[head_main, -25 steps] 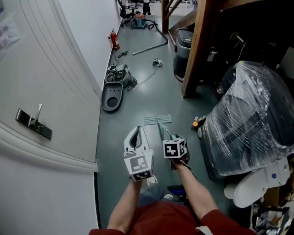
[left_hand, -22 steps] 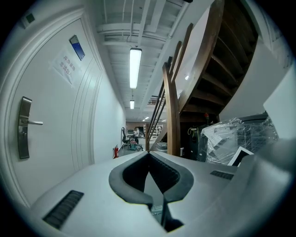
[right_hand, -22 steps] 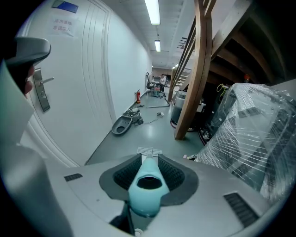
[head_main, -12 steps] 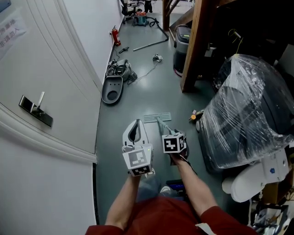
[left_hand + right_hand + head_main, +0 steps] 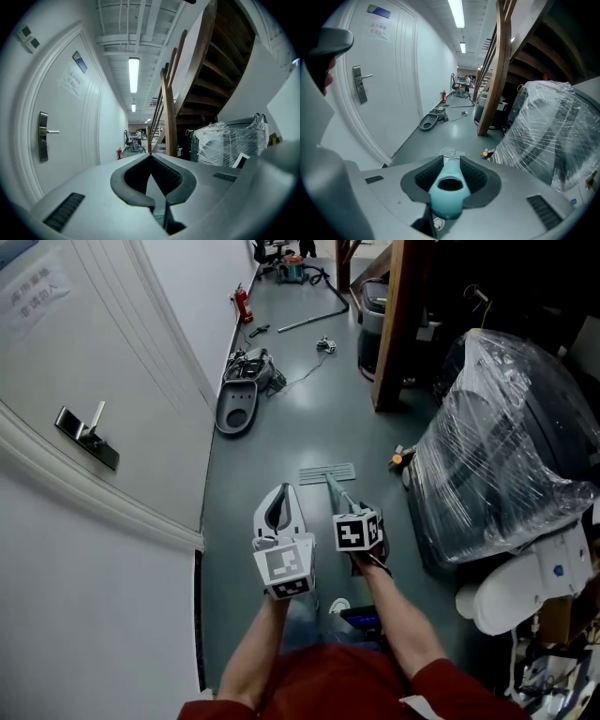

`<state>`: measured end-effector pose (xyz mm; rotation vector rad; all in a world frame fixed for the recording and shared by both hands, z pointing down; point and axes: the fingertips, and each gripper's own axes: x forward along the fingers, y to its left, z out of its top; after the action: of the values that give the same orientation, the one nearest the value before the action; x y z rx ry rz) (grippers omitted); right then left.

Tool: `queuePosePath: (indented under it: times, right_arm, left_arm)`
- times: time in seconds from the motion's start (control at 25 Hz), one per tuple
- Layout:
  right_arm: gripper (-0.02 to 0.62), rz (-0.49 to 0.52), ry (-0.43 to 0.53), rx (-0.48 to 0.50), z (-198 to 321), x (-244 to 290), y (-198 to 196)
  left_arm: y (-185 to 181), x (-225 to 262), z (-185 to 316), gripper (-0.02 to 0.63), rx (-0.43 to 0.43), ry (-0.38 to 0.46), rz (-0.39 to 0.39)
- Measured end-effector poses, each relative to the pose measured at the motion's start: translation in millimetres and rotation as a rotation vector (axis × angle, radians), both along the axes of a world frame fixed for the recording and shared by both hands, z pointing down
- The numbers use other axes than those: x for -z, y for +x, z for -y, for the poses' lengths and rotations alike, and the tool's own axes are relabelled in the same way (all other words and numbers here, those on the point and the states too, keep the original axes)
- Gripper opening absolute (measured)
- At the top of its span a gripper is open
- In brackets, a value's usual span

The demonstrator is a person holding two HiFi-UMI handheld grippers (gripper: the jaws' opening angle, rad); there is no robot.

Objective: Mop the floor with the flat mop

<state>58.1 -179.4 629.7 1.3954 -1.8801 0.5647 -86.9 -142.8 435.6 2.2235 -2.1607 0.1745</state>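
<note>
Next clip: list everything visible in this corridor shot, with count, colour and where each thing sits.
flat mop: one, pale head flat on the floor ahead, teal handle
door: one, white, far left, metal lever handle
fire extinguisher: one, red, far end by the left wall
grey shell: one, on the floor beside the wall
wooden post: one, brown, right of centre
plastic-wrapped bulk: one, dark under clear film, right
left gripper: grey, shut, empty
right gripper: grey, shut on the flat mop's handle
</note>
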Motion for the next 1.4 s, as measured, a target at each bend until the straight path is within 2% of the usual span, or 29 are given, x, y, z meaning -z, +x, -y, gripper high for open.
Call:
queuePosePath:
  times: [0.32, 0.8, 1.04, 1.2, 1.4]
  right_arm:
    - [0.120, -0.008, -0.010, -0.012, -56, 4, 0]
    - [0.120, -0.036, -0.023, -0.041, -125, -3, -21]
    - [0.120, -0.027, -0.028, -0.051, -142, 1, -26]
    - [0.120, -0.012, -0.034, -0.076, -161, 2, -26]
    - [0.118, 0.022, -0.035, -0.105, -189, 4, -17]
  left_arm:
    - [0, 8, -50, 0.015, -0.017, 0.007, -0.009]
    - [-30, 1, -121, 0.015, -0.024, -0.011, -0.022]
    - [-29, 9, -134, 0.015, -0.045, 0.025, -0.029]
    - [-29, -1, -146, 0.015, -0.072, 0.006, -0.043]
    - [-16, 12, -164, 0.015, -0.109, 0.011, -0.050]
